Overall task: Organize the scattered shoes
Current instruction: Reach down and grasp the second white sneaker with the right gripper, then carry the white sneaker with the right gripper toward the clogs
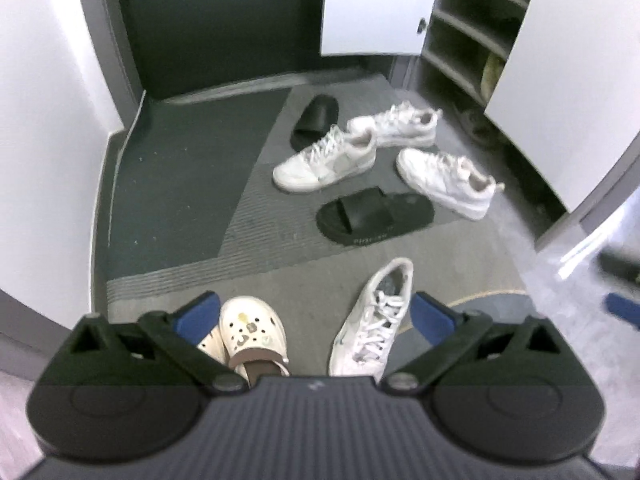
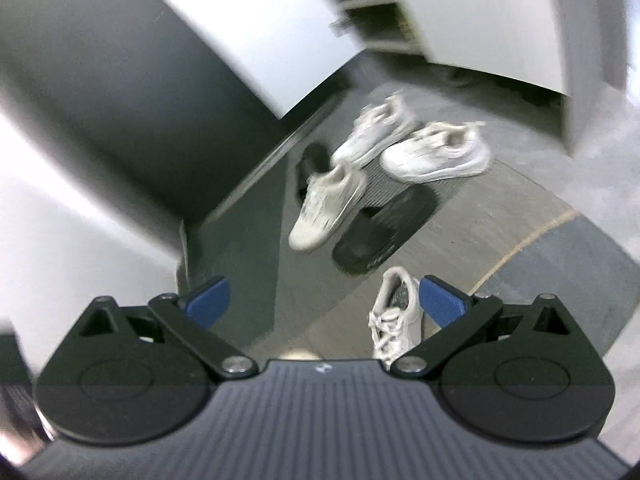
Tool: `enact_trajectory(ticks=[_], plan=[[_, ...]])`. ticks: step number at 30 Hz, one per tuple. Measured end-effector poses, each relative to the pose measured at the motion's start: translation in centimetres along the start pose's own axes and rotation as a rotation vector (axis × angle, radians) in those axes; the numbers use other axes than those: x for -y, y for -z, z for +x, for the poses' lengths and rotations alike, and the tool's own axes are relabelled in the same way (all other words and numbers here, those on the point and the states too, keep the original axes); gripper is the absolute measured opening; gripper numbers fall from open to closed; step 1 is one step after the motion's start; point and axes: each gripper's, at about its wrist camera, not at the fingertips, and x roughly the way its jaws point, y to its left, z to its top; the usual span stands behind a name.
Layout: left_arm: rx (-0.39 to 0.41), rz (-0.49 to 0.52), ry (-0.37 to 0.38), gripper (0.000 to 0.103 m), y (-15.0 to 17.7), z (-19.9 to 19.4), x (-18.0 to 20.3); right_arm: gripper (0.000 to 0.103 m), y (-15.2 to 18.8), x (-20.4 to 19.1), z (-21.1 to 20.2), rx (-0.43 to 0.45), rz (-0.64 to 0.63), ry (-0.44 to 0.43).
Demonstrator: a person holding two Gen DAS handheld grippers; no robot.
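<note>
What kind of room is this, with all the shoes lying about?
Probably a home entryway: an open shoe cabinet with shelves, a dark door with a ribbed floor mat, and white sneakers and black slides scattered about.

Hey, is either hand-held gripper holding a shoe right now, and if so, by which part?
Neither. The left hand-held gripper and right hand-held gripper are both open, above the floor, with nothing between their fingers.

No readable text anywhere. Nearer black slide (image 1: pixel 374 216), centre of the left wrist frame, has pale lettering along its sole edge, too blurred to read. Same slide in the right wrist frame (image 2: pixel 384 228), centre right, shows the marking smeared by motion. Small pale mark on each gripper body, illegible.
</note>
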Motion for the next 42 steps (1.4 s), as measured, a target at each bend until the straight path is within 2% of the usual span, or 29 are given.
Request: enact_trajectory(ticks=[2,5,6,8,11,13,16,20,22,26,28,31,32,34,35,37,39,42], plan=[[0.074,0.03,-0.049,0.102,-0.2,-1.5,0.0,0.103,0.6,-1.0,1.2,-0.075,-0.197,0.027],[0.113,-0.01,-0.049,0.103,-0.7,-3.0,-0.9,0.103,1.5,-2.6,3.2,-0.186,-0.494,0.075],[0.1,-0.034,-0.029,0.103,-0.9,-3.4,-1.3,0.103,2.2,-3.5,4.3,-0.215,-0.608,0.102],[0.073,-0.079,0.008,0.103,-1.4,-3.9,-2.2,0.103,3.4,-5.0,6.6,-0.254,-0.87,0.135],[0.119,-0.112,0.01,0.103,-1.9,-5.5,-3.3,0.103,5.2,-7.2,10.2,-0.31,-1.262,0.184],[0.18,-0.113,-0.032,0.103,-1.8,-6.5,-3.8,0.103,6.7,-7.9,12.9,-0.346,-1.505,0.177],[0.22,-0.159,-0.053,0.103,-1.4,-7.5,-5.0,0.103,8.9,-7.4,18.2,-0.431,-1.758,0.164],[0.179,-0.202,-0.03,0.103,-0.5,-6.6,-5.8,0.102,12.2,-5.3,25.4,-0.536,-1.97,0.191],[0.164,-0.206,-0.028,0.103,-0.5,-6.1,-6.0,0.102,13.4,-3.9,28.6,-0.573,-2.027,0.198],[0.13,-0.217,0.011,0.103,-0.6,-5.1,-6.1,0.094,15.1,-1.7,33.6,-0.578,-2.067,0.192],[0.144,-0.195,0.018,0.103,-0.7,-4.9,-5.8,0.08,15.3,-1.1,35.7,-0.576,-2.036,0.179],[0.16,-0.117,-0.045,0.103,-1.3,-3.5,-4.8,0.069,15.6,-0.3,37.9,-0.598,-2.01,0.192],[0.144,-0.118,-0.047,0.103,-1.3,-3.2,-4.9,0.068,15.7,-0.2,38.4,-0.598,-1.999,0.178],[0.111,-0.143,-0.024,0.103,-1.6,-2.3,-5.2,0.063,16.2,-0.6,38.7,-0.632,-1.931,0.084],[0.105,-0.154,-0.017,0.103,-1.7,-2.2,-5.2,0.066,16.5,-0.7,38.7,-0.651,-1.905,0.053],[0.096,-0.184,0.002,0.103,-1.8,-2.2,-5.5,0.066,17.3,-0.5,38.6,-0.639,-1.886,0.042],[0.101,-0.202,0.027,0.103,-1.8,-2.9,-5.6,0.065,17.3,-0.5,38.6,-0.616,-1.839,0.069],[0.127,-0.201,0.071,0.103,-1.5,-4.3,-5.7,0.06,16.9,-0.8,38.1,-0.624,-1.777,0.084]])
